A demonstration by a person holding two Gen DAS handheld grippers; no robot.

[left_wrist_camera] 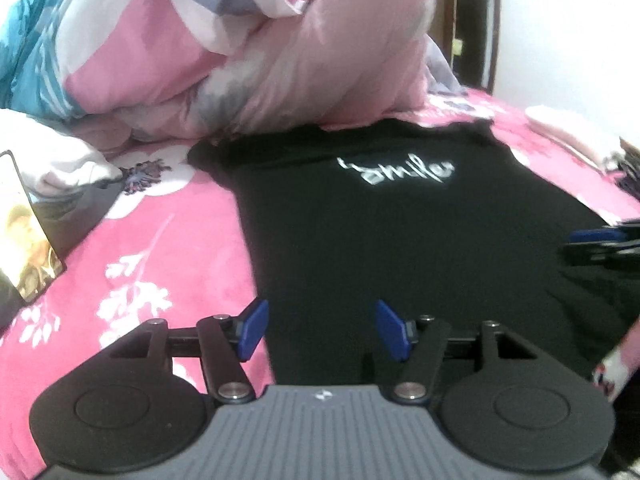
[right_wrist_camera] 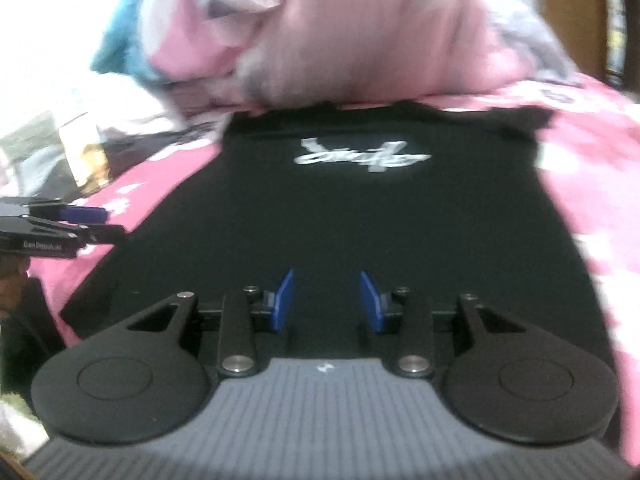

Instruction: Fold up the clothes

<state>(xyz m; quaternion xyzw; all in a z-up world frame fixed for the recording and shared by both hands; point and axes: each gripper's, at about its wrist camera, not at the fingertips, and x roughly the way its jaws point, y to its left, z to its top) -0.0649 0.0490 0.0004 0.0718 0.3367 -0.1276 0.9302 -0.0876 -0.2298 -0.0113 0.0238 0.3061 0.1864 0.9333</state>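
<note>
Below me, my left tool (left_wrist_camera: 322, 330) gapes wide and my right tool (right_wrist_camera: 326, 300) narrower, both empty over the shirt (left_wrist_camera: 400, 240) lying flat on the bed (left_wrist_camera: 160, 240). Closing now risks pinching bedsheet too, dragging wrinkles toward the duvet (left_wrist_camera: 280, 60).

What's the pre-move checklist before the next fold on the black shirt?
1. Black T-shirt spread flat on the pink bedsheet: ok.
2. Left gripper open, nothing between the pads: ok.
3. Right gripper open, nothing held: ok.
4. Piled duvet clear of the shirt's far edge: not ok, it sits right at it.
5. Near hem visible: cannot tell, hidden under both grippers.
</note>
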